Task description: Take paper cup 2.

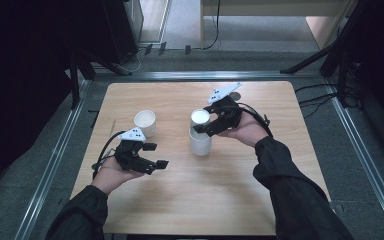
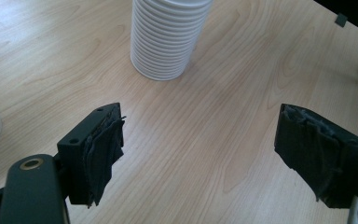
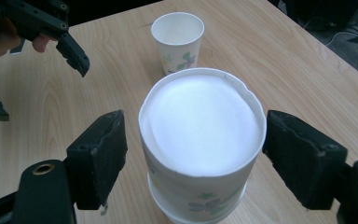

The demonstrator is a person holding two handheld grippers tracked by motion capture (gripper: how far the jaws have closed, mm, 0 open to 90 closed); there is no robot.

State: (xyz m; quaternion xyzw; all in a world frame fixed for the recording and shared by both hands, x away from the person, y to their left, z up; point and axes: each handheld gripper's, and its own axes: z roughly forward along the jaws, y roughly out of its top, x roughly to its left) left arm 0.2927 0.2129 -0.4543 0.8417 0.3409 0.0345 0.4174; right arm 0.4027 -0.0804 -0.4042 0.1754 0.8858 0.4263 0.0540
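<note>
On the wooden table (image 1: 200, 200), two groups of paper cups are standing: a single cup (image 1: 145, 122) toward the left, and a nested stack of cups (image 1: 200, 140) near the middle. The top cup (image 3: 201, 140) of that stack is sitting tilted and raised a little above the ones beneath it, its white inside facing up and a green floral print showing on its side. The right hand-held gripper (image 1: 211, 125) is reaching in at the top of the stack, and in the right gripper view its two black jaws are standing apart on either side of the top cup; whether they are touching its wall is hard to tell. The left hand-held gripper (image 1: 156, 155) is hovering over the table at the front left, just in front of the single cup and well apart from the stack, with its jaws spread wide and nothing between them. In the left gripper view the ribbed rims of the stacked cups are lying ahead of those open jaws, and the single cup is showing at the left edge. Two hands are each holding one gripper, two in all.
</note>
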